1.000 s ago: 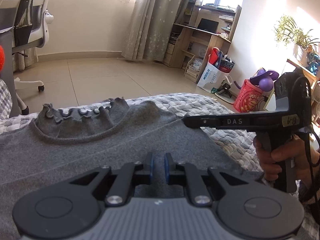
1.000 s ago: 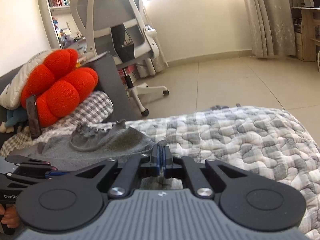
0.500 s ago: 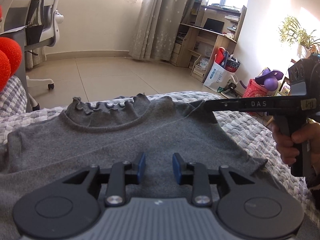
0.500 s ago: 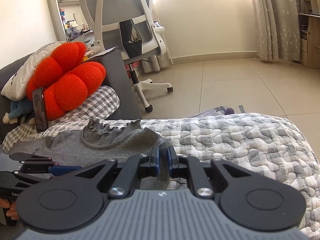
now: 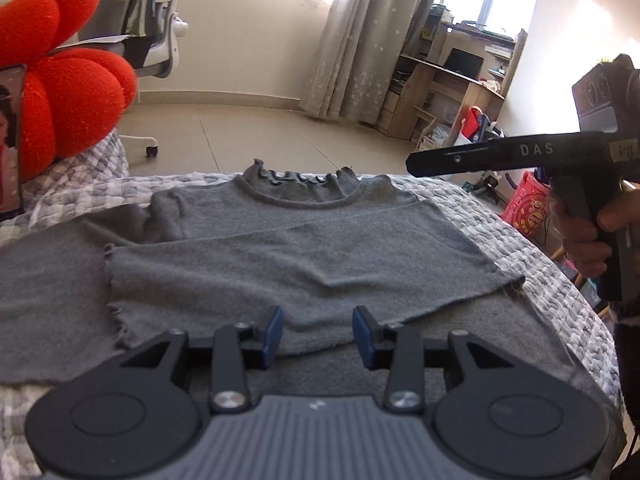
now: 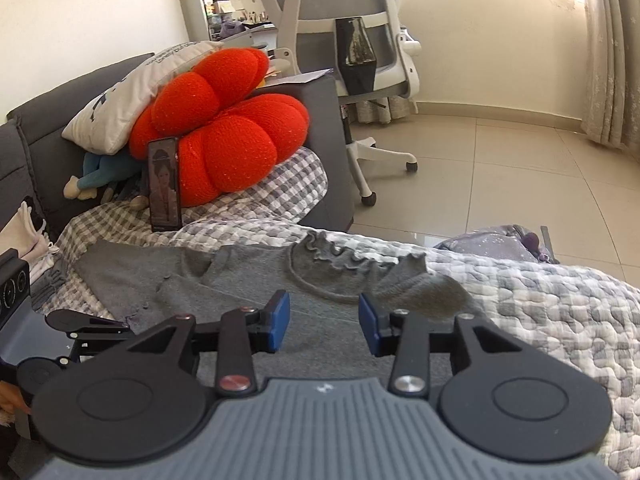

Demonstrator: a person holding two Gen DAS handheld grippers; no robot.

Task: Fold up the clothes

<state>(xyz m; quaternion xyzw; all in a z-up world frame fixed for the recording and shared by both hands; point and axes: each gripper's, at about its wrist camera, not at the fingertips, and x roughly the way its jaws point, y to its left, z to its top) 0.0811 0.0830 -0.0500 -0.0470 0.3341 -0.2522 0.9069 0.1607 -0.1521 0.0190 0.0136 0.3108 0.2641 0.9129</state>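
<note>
A second ago both our grippers were pinched shut on the sweater [image 5: 288, 248], carrying a sleeve across its body. Now both have let go and drawn back, and the sleeve lies folded over the chest, its frilled cuff toward the left. We judge that sleeve fold done; the next step is probably the other sleeve or the hem.

Our left gripper [image 5: 318, 334] has its fingers spread wide with nothing between them, hovering low over the near part of the sweater; we cannot tell if it touches the cloth. Our right gripper [image 6: 324, 322] is likewise spread wide and empty, held over the sweater's right shoulder side.

The sweater lies flat on the quilt [image 6: 560, 320], collar [image 5: 298, 184] toward the far edge, near the red cushion [image 6: 224, 128].
</note>
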